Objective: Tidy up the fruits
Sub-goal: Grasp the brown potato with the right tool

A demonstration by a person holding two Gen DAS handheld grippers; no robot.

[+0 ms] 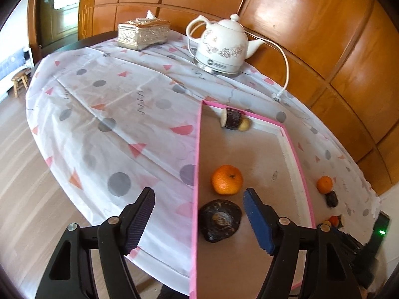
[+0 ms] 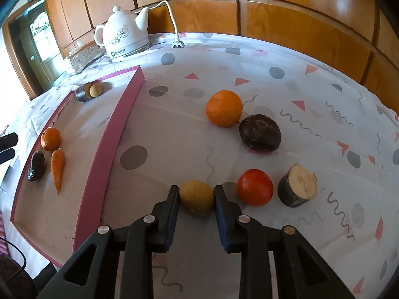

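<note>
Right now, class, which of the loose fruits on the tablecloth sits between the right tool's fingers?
The yellow-brown fruit, gripped by the right tool. The red tomato, orange and dark round fruit lie free.

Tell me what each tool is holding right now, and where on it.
The right tool grips the yellow-brown fruit across its two sides. The left tool is open, holding nothing.

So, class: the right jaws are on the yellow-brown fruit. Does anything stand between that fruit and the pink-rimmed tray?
Nothing visible on the cloth does. The yellow-brown fruit sits on bare tablecloth, and only the pink-rimmed tray wall itself lies between, so the fruit must be lifted over it. The tomato lies on the far side.
</note>
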